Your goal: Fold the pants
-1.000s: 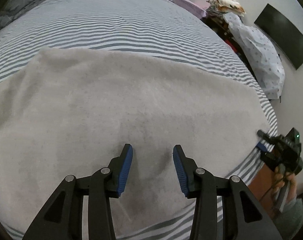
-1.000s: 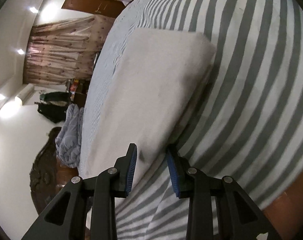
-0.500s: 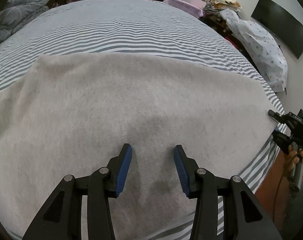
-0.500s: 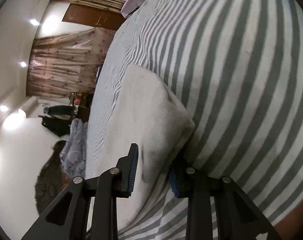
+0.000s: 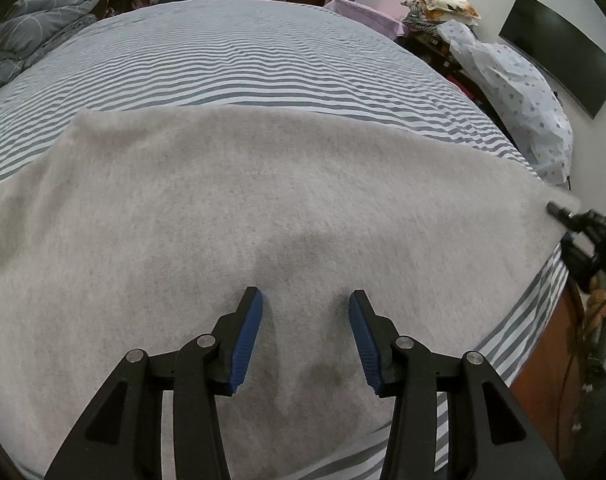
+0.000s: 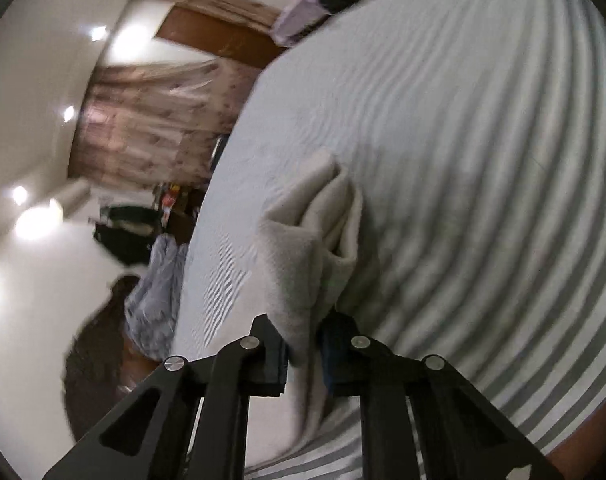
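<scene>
At the left of the left wrist view, a grey quilt (image 5: 31,40) is heaped at the upper left, and the pants (image 5: 263,208) lie spread flat across the striped bed (image 5: 243,60), filling the middle of the frame. The left claw (image 5: 305,336) hovers low over them, jaws wide apart and holding nothing. At the far right edge the right claw (image 5: 559,216) meets the pants' corner. Only the right wrist view shows that grip: the right claw (image 6: 305,344) is clamped on a bunched fold of pants (image 6: 315,232), lifted off the bed (image 6: 483,160). A second ago its jaws stood open around the flat edge; the left claw's have stayed apart.
</scene>
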Available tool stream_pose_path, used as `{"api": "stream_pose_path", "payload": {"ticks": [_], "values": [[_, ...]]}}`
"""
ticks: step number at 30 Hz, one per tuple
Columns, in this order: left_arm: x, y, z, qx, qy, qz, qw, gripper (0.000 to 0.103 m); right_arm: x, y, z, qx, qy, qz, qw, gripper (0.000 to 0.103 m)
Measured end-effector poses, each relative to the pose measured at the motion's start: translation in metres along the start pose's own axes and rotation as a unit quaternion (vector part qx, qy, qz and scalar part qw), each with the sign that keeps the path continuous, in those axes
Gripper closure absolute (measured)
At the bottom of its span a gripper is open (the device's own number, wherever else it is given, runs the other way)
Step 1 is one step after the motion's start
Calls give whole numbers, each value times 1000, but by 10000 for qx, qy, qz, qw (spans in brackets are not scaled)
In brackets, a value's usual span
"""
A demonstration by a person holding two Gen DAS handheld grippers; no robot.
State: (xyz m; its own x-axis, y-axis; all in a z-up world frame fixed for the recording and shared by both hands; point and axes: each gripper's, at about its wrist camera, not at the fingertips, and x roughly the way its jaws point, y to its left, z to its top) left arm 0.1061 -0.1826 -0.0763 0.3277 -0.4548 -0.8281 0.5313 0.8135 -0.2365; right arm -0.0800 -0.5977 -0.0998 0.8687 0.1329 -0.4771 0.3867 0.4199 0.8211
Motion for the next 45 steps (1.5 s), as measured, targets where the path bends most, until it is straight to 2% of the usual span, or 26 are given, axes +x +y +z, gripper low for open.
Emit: {"api": "stream_pose_path", "payload": {"ticks": [3, 6, 9, 14, 20, 23, 25, 28, 30, 33, 37, 42, 45], "values": [[-4, 5, 3, -128, 79, -145, 9998, 55, 4, 44, -1, -392, 86, 155, 9991, 90], [-12, 25, 8, -614, 251, -564, 9962, 55, 16, 90, -10, -873, 297, 255, 9954, 90], [-28, 46, 10, -856, 147, -623, 9943, 55, 40, 135, -27, -1357, 637, 302, 9882, 90], [-53, 87, 6, -1178, -79, -639, 9910, 54, 86, 181, -73, -1918, 1252, 344, 9728, 89], [-73, 125, -5, -1533, -210, -722, 9853, 52, 150, 214, -148, -2461, 2110, 235, 9457, 89], [-74, 137, -10, -1655, -200, -789, 9828, 52, 174, 211, -187, -2824, 2409, -171, 9284, 79], [-74, 141, -13, -1726, -198, -857, 9811, 52, 177, 205, -198, -3000, 2392, -361, 9228, 64], [-72, 145, -18, -1876, -213, -1088, 9760, 50, 166, 205, -204, -2911, 2306, -258, 9281, 53], [-70, 146, -19, -2017, -220, -1272, 9709, 49, 152, 206, -212, -2901, 2255, -193, 9299, 51], [-67, 147, -16, -2096, -195, -1493, 9661, 48, 140, 203, -222, -2711, 2450, -16, 9309, 51], [-61, 137, -8, -2137, -156, -1670, 9624, 47, 141, 184, -238, -2374, 2666, -42, 9341, 51], [-49, 126, -2, -2217, 83, -2012, 9541, 46, 139, 158, -220, -1629, 2344, 75, 9584, 51], [-41, 113, -6, -2310, 242, -2168, 9482, 45, 132, 145, -201, -1377, 2092, 31, 9681, 51]]}}
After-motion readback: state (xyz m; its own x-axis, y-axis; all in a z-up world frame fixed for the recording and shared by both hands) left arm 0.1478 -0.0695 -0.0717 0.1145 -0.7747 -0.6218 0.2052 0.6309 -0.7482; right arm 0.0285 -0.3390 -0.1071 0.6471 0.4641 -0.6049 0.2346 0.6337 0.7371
